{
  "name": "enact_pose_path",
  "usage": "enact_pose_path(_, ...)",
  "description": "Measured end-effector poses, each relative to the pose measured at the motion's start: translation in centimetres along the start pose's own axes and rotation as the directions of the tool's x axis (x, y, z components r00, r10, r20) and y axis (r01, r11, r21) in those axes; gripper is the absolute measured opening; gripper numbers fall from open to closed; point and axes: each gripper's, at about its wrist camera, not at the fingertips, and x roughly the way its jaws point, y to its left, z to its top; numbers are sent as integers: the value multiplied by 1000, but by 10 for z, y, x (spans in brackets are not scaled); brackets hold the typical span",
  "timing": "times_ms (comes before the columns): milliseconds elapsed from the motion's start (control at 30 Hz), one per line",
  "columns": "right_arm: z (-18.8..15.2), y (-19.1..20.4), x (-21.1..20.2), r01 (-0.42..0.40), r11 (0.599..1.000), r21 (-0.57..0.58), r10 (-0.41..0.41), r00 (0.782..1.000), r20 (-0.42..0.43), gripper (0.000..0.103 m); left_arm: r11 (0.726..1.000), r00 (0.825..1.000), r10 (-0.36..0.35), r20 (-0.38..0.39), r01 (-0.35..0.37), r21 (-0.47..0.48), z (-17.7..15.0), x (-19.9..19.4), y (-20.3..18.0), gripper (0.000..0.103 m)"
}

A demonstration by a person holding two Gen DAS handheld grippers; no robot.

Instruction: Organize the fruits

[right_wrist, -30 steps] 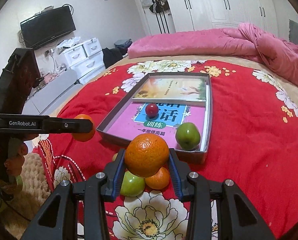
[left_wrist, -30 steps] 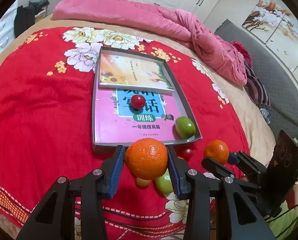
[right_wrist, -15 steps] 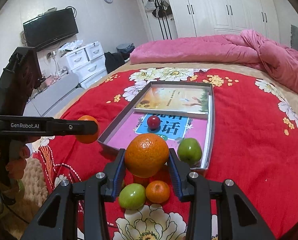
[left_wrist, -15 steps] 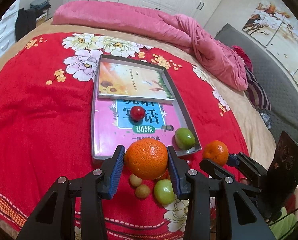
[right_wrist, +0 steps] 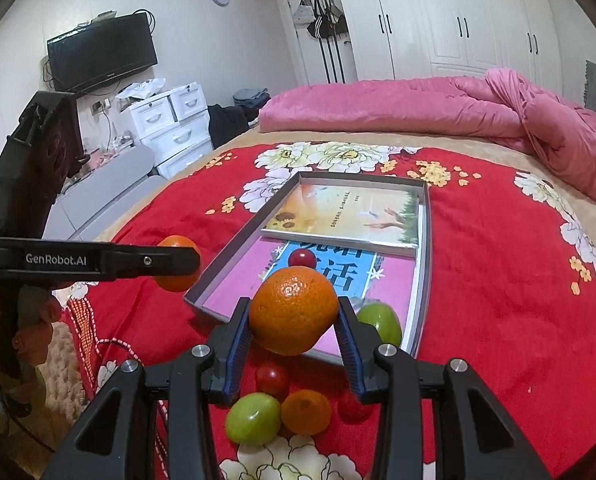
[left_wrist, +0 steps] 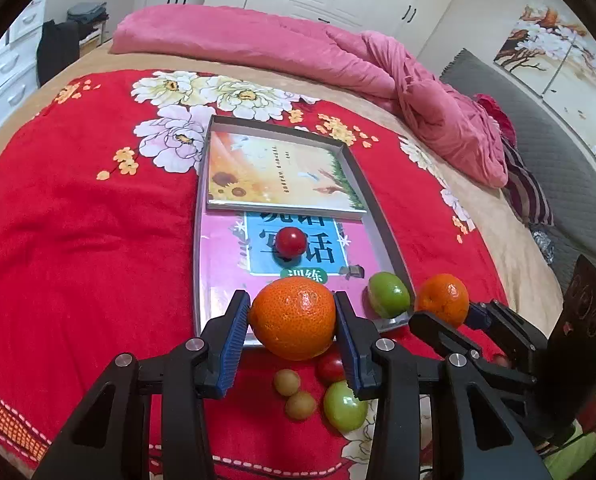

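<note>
My left gripper (left_wrist: 292,316) is shut on a large orange (left_wrist: 292,332), held above the near edge of a grey tray (left_wrist: 382,216). The right gripper (right_wrist: 293,312) is shut on another orange (right_wrist: 293,320), just over the same edge; this orange also shows in the left wrist view (left_wrist: 442,299). Inside the tray lie a red tomato (left_wrist: 290,241) and a green fruit (left_wrist: 388,294). Loose on the red blanket below the grippers are a green fruit (right_wrist: 253,418), a small orange (right_wrist: 306,412), a tomato (right_wrist: 272,378) and two small yellowish fruits (left_wrist: 286,382).
Two books (left_wrist: 277,172) line the tray's bottom. The red flowered blanket (left_wrist: 77,220) covers the bed, with a pink duvet (left_wrist: 257,40) bunched at the far side. A person's hand (right_wrist: 29,320) grips the left tool. White drawers (right_wrist: 169,120) and a TV (right_wrist: 101,58) stand beyond the bed's left.
The tray and the loose fruit have slid lower in both views as the right gripper edged toward the tray with its orange. More loose fruit shows beneath the grippers. Both grips are unchanged.
</note>
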Motion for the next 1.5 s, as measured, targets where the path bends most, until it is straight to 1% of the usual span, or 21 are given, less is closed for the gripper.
enact_pose_path(633, 14, -7, 24, 2, 1000, -6, -2, 1000, -18, 41, 999, 999, 30, -34, -31, -23, 3, 28, 11, 43)
enact_pose_path(1167, 22, -9, 50, -20, 999, -31, 18, 998, -57, 41, 997, 995, 76, -57, -75, 18, 1, 48, 11, 43)
enact_pose_path(1500, 12, -6, 62, -43, 998, -50, 39, 995, -86, 41, 995, 992, 101, -81, -99, 34, -3, 56, 10, 43)
